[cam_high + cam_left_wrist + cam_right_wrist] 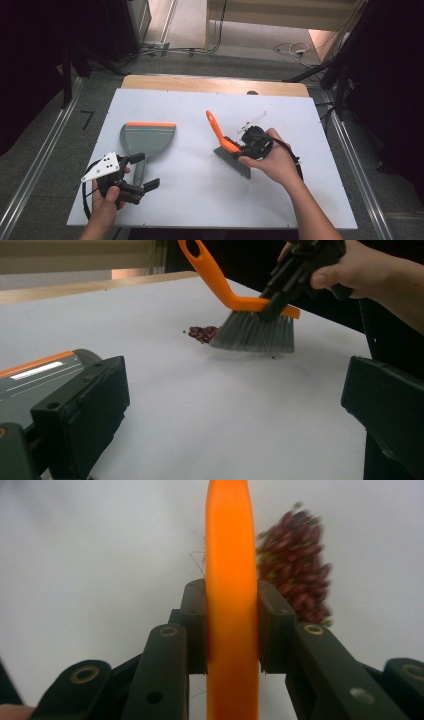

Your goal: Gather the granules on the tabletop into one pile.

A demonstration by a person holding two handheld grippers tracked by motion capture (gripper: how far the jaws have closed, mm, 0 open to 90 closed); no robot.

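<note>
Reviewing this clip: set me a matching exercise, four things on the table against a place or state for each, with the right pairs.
Things:
1. brush
2. dustpan
3. red beans
4. left gripper

States:
A. jaws open, astride a grey handle
B. heaped against grey bristles
C. orange handle clamped by the right gripper
D. flat on the white sheet, orange edge facing away from the person

Pairs: 1-C, 2-D, 3-B, 4-A

On the table (200, 200): 1 brush (227, 145), 1 dustpan (145, 140), 1 heap of red beans (202, 333), bean count not readable. Also present: 2 grippers, left (145, 172) and right (245, 146).
</note>
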